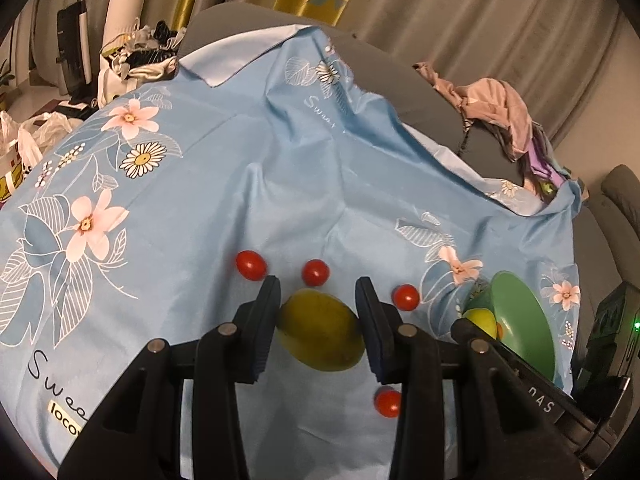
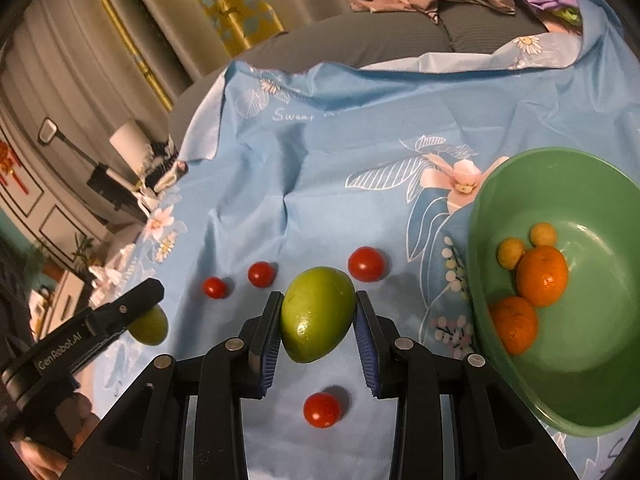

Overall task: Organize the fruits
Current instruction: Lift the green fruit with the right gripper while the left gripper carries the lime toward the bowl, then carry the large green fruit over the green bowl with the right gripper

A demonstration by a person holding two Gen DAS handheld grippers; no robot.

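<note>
My right hand-held gripper point(image 2: 316, 328) pinches one green fruit point(image 2: 317, 314) above the blue cloth point(image 2: 320, 184); my left hand-held gripper point(image 1: 318, 322) clamps another fruit point(image 1: 320, 330). I must carry both level to the right, over the bowl point(image 2: 520, 376) rim, before releasing.

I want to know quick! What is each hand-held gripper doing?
Left hand-held gripper: closed on a green fruit.
Right hand-held gripper: closed on another green fruit.

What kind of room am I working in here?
Most likely a home living room. The fruit lies on a floral blue cloth spread over a grey sofa, clothes are heaped on the cushions, and curtains hang behind.
</note>
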